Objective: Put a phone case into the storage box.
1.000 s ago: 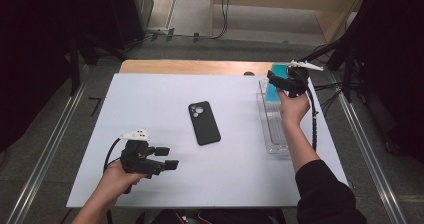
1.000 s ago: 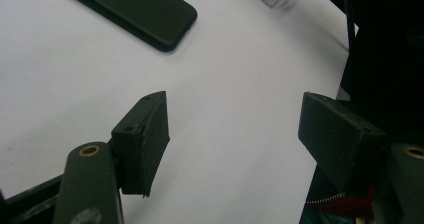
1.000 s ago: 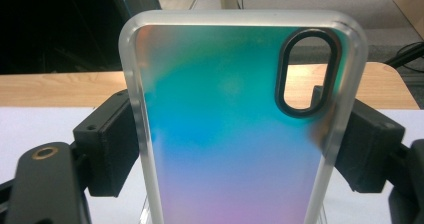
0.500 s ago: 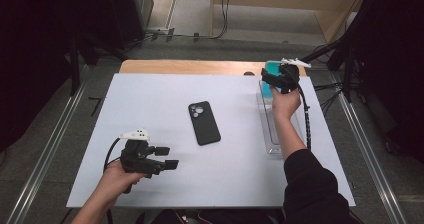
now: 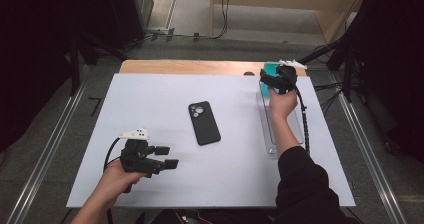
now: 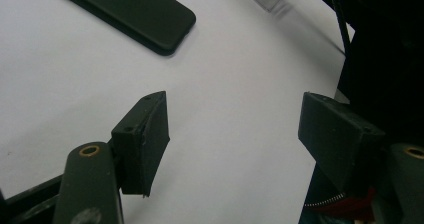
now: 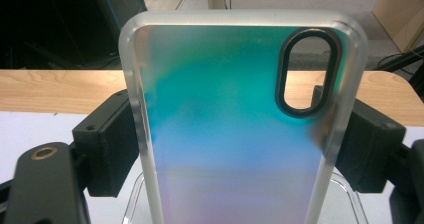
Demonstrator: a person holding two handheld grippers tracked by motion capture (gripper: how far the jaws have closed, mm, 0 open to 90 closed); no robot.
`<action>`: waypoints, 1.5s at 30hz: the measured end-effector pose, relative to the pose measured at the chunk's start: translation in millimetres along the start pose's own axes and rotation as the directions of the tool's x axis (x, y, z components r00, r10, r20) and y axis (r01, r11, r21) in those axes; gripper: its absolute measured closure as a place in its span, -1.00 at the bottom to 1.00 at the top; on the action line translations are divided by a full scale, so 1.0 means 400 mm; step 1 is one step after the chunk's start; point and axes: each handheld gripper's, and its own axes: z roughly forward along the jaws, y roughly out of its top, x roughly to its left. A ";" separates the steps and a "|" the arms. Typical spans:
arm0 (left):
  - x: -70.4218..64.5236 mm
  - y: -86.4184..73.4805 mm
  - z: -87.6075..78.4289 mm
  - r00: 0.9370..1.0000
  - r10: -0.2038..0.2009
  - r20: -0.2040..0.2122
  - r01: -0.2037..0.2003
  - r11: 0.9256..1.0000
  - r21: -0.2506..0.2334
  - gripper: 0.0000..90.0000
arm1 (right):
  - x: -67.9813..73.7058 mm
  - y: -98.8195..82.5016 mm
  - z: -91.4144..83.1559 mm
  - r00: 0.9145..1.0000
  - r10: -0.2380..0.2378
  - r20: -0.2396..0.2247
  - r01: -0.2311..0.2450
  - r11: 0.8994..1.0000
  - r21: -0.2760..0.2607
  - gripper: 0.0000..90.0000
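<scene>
Left gripper: yours, near edge of table, jaws apart, nothing between.
Phone: mid-table, face down, unobstructed.
Clear rack: right side.
Right gripper: clamped on iridescent case, far end of rack.
Change: right gripper moved left and lower.

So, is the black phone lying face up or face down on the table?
Face down. In the high view the black phone lies flat on the white table with its camera lenses on top, so the back faces up.
</scene>
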 end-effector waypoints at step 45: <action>0.005 0.005 0.001 1.000 -0.014 -0.006 0.014 1.000 -0.002 -0.36 | 0.015 0.039 -0.021 0.999 -0.025 -0.025 0.026 0.998 0.055 -0.80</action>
